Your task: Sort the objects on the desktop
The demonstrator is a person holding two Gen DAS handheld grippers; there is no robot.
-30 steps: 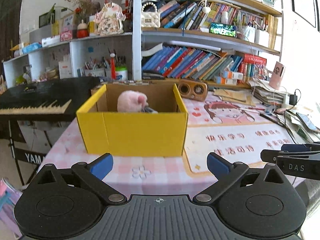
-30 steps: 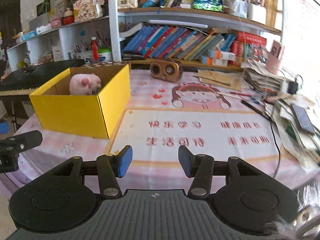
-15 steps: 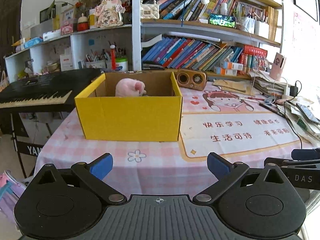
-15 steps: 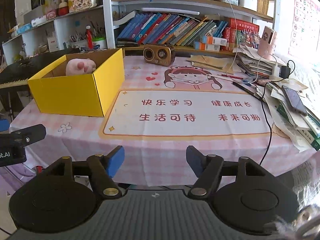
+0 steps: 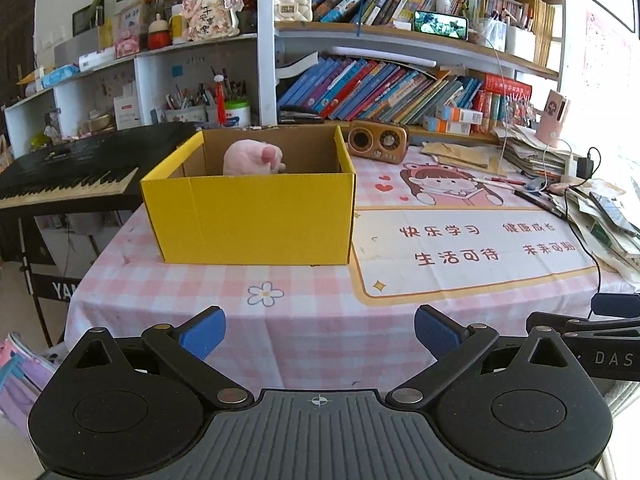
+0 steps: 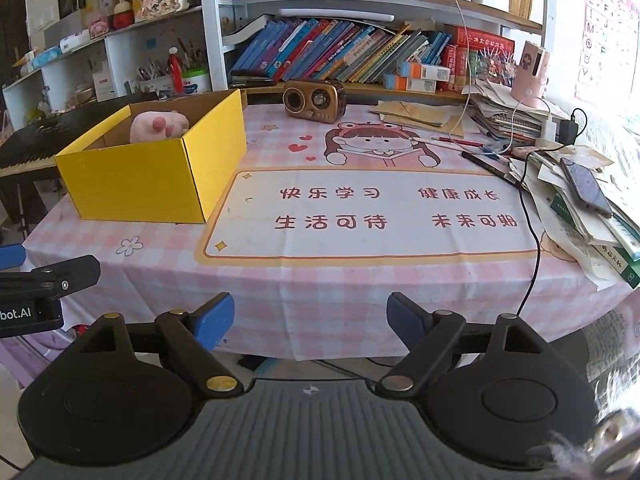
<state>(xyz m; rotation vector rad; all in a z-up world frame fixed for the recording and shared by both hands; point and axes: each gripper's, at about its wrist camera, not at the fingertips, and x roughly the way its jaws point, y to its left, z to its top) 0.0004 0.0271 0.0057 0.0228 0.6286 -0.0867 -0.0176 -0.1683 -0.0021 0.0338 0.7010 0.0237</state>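
Evidently the table (image 6: 360,280) is largely sorted, since the yellow box (image 5: 256,216) at its far left corner already holds the pink plush toy (image 5: 252,158), so the left gripper (image 5: 318,332) hangs spread and empty while the right gripper (image 6: 310,318), nothing between its jaws, is opening at the near edge.

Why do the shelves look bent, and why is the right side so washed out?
Left wrist view: the fisheye lens bows the white shelf post, and window glare bleaches the wall behind the pink cup. Right wrist view: the same glare whitens the alphabet poster; the bottom right corner is blurred.
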